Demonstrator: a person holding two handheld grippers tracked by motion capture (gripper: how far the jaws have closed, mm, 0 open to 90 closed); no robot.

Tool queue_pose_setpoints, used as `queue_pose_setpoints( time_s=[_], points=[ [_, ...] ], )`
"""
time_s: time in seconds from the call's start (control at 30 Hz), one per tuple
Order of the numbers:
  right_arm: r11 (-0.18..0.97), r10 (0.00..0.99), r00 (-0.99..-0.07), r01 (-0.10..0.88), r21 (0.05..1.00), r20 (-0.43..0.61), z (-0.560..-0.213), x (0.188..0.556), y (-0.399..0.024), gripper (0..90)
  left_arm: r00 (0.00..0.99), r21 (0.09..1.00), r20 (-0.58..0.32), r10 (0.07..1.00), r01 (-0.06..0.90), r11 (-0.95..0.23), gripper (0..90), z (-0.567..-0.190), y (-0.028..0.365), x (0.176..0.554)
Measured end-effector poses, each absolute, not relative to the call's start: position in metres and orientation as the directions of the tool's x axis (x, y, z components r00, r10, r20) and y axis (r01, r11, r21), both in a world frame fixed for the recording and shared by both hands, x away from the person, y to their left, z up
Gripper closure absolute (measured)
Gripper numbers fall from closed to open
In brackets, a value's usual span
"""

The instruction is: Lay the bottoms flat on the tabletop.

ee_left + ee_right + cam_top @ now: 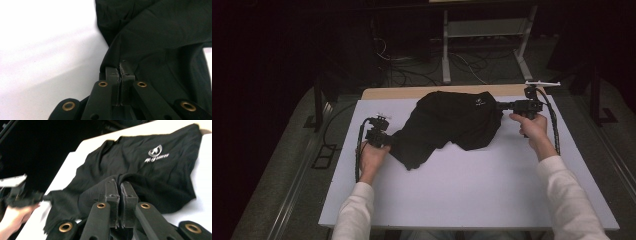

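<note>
Two tongs pinch one black garment (pixel 451 122), a soft, creased cloth with a small white logo, stretched across the far half of the pale counter (pixel 472 185). The left tongs (pixel 388 140) are clamped on its lower-left corner, the right tongs (pixel 503 106) on its right edge. The smooth near half of the counter lies bare up to its front edge.
</note>
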State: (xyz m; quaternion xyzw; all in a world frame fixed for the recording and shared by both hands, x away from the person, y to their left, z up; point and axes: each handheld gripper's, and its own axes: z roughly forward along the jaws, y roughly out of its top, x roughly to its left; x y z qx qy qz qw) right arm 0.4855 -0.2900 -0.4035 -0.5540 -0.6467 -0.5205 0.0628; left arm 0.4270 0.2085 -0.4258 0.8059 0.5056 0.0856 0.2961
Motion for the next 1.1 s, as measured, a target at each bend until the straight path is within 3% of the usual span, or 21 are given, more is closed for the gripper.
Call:
queue_pose_setpoints(
  time_s=[0.23,0.27,0.4,0.5,0.57,0.83,1.1],
  points=[
    [-0.198,0.683,-0.338,0.768,0.609,0.648,-0.421,0.500,-0.281,80.5,0.506,0.609,-0.189,0.842,0.733,-0.304,85.6,-0.420,0.199,0.424],
    [-0.205,0.685,-0.316,0.781,0.589,0.657,-0.427,0.501,-0.281,73.1,0.515,0.629,-0.204,0.833,0.721,-0.292,77.3,-0.417,0.197,0.423],
    [-0.182,0.723,-0.309,0.778,0.602,0.618,-0.431,0.494,-0.281,55.2,0.553,0.675,-0.222,0.803,0.681,-0.282,59.1,-0.410,0.191,0.419],
    [-0.161,0.743,-0.324,0.764,0.625,0.586,-0.430,0.486,-0.283,47.5,0.595,0.699,-0.229,0.771,0.651,-0.295,46.4,-0.407,0.182,0.416],
    [-0.152,0.737,-0.335,0.764,0.627,0.587,-0.430,0.479,-0.285,42.8,0.621,0.716,-0.229,0.750,0.629,-0.302,43.0,-0.406,0.175,0.414],
    [-0.106,0.731,-0.363,0.775,0.622,0.577,-0.434,0.448,-0.283,33.3,0.704,0.747,-0.212,0.678,0.564,-0.352,38.5,-0.400,0.130,0.414],
    [-0.048,0.725,-0.370,0.814,0.578,0.581,-0.441,0.423,-0.276,36.3,0.742,0.758,-0.226,0.632,0.541,-0.364,38.3,-0.397,0.097,0.415]
  ],
)
